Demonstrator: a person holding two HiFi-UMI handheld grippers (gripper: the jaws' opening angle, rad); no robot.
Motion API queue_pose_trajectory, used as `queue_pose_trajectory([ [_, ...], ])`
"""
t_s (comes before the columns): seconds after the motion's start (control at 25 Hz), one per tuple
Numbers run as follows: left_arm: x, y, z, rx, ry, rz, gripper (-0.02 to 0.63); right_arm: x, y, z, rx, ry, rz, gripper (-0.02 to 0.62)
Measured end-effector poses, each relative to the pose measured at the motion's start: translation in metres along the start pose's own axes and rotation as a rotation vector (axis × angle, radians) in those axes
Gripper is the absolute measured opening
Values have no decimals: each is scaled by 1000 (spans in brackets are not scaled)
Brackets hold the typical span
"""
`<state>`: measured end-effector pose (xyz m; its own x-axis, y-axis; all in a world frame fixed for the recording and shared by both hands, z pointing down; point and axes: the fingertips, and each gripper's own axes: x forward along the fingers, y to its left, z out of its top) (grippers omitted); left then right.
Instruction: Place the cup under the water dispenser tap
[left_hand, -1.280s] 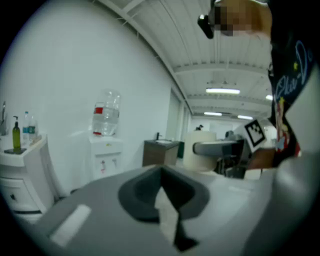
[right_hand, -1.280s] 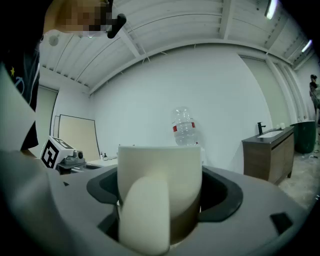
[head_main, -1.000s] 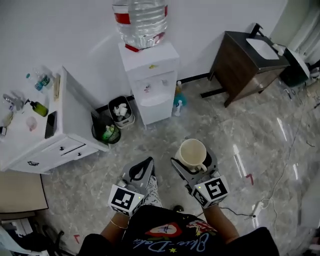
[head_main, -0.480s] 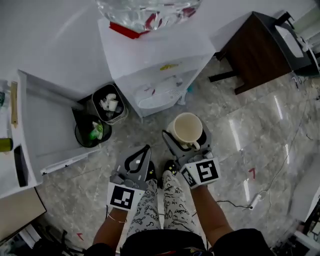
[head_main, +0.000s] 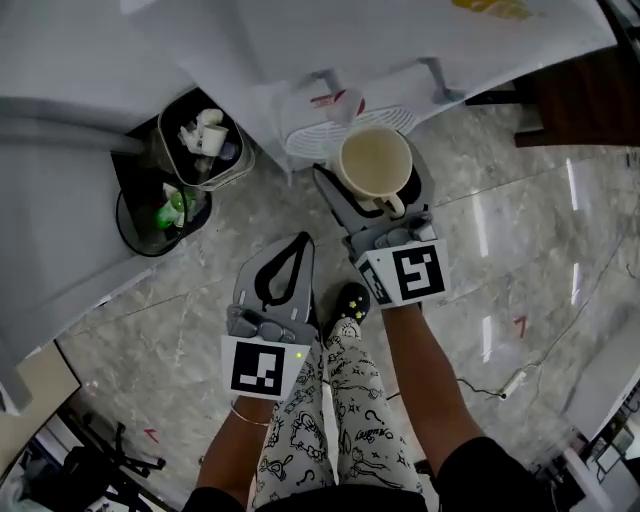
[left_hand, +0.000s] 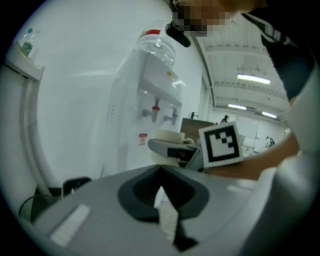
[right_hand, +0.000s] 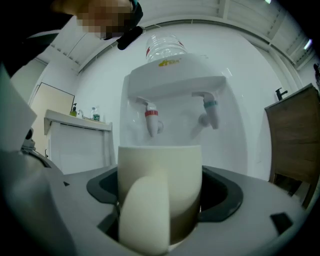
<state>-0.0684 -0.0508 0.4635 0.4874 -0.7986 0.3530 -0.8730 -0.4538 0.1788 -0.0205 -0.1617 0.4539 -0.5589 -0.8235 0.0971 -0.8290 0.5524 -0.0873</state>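
While tight in right gripper, cup at drip-tray edge; left gripper pressed together.

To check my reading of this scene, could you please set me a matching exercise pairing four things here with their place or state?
Things:
1. cup
2. left gripper
3. red tap
4. round black bin

Place or state:
A. jaws together, holding nothing
B. standing on the floor
C. clamped in the right gripper
D. left of the blue tap in the right gripper view

Pairs: 1-C, 2-A, 3-D, 4-B
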Motion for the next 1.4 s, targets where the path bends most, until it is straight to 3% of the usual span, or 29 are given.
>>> queue_pose_trajectory([
  [0.12, 1, 5, -17, -28, -3, 0, -3, 19, -4, -24, 4, -28, -25, 431],
  [0.32, -7, -14, -51, 19, 89, -101, -3, 39, -7, -42, 2, -66, -61, 431],
  [0.4, -11, -16, -55, -2, 105, -109, -2, 43, -9, -48, -13, -55, -71, 431],
  [0.76, -7, -27, -45, -57, 100, -146, -3, 53, -13, -66, -43, -2, -70, 431],
  [1.08, -9, -37, -45, 27, 123, -197, -2, 53, -10, -73, -58, 34, -22, 431],
  [1.4, -6, -40, -37, 52, 112, -216, -3, 50, -10, -94, -98, 121, 13, 431],
])
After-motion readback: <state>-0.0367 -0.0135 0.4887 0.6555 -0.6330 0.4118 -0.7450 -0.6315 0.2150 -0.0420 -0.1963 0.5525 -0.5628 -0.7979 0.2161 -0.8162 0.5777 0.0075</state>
